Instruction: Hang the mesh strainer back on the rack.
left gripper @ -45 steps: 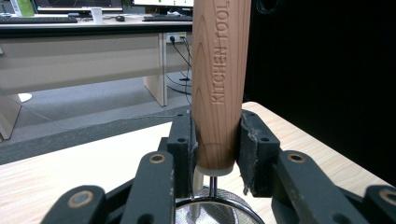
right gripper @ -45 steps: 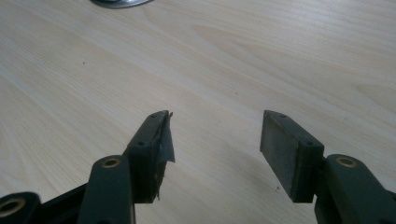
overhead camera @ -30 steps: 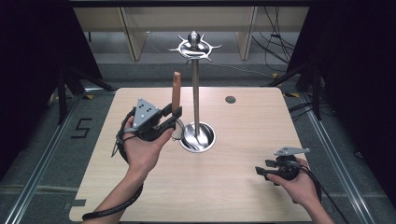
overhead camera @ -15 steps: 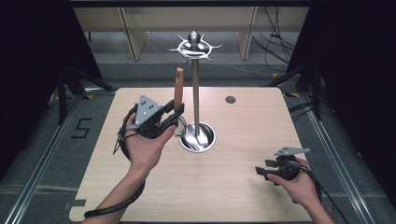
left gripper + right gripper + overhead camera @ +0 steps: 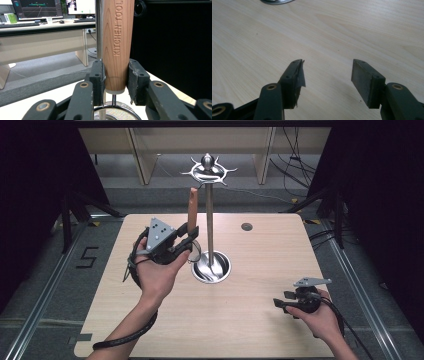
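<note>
While the left gripper [image 5: 187,237] is raised left of centre in the high view, its jaws are clenched on the lower end of a wooden handle [image 5: 192,210] that stands upright, just left of the steel stand [image 5: 209,210]. In the left gripper view the handle [image 5: 117,37], stamped KITCHEN TOOL, sits between both pads [image 5: 98,75], a thin metal neck running down from it toward the stand's round base [image 5: 117,113]. At lower right of the high view, the right gripper [image 5: 280,301] rests low over the desk [image 5: 260,325], well apart from the stand. In the right gripper view its jaws are released over bare wood.
</note>
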Motion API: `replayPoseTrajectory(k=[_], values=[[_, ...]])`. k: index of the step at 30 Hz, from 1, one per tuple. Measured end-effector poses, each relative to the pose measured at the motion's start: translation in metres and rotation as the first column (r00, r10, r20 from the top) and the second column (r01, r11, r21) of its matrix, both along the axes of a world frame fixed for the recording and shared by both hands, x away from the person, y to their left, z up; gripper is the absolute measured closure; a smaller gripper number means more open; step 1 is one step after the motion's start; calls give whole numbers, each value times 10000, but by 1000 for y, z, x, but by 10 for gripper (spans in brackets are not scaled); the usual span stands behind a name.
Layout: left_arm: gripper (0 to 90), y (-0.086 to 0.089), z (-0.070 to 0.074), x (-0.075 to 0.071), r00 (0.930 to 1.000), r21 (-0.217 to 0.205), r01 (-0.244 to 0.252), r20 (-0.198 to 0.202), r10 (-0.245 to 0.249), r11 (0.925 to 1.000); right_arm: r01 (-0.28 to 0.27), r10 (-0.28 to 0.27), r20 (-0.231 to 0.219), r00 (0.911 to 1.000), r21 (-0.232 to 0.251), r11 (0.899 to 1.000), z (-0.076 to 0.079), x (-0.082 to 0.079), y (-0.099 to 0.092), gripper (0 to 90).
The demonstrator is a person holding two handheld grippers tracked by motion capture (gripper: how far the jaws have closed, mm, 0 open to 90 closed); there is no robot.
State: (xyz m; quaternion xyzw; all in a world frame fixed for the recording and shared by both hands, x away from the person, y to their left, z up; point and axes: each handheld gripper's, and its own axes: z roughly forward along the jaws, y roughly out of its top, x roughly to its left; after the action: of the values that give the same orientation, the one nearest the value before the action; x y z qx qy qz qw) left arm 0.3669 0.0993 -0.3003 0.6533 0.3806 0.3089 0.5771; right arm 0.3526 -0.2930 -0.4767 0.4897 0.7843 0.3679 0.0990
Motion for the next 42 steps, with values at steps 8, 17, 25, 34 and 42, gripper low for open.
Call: replayPoseTrajectory(k=[8, 17, 25, 34, 42], values=[[679, -2, 3, 2, 10000, -73, -28, -75, 27, 10000, -140, 139, 108, 9998, 32, 9999, 0, 1, 0, 435], [679, -5, 5, 5, 10000, 30, -31, -39, 31, 10000, -104, 104, 52, 9999, 6, 9999, 0, 0, 0, 435], [679, -7, 7, 7, 10000, 53, -79, 12, 79, 10000, -340, 331, -314, 9990, -312, 9989, 3, 0, -2, 435], [679, -7, 8, 10, 9997, 108, -252, 65, 251, 9996, -264, 251, -455, 9987, -272, 9993, 3, -1, -1, 435], [678, -10, 10, 11, 9988, 233, -457, 166, 453, 9987, -295, 283, -434, 9987, -282, 9992, 3, -1, -1, 435]])
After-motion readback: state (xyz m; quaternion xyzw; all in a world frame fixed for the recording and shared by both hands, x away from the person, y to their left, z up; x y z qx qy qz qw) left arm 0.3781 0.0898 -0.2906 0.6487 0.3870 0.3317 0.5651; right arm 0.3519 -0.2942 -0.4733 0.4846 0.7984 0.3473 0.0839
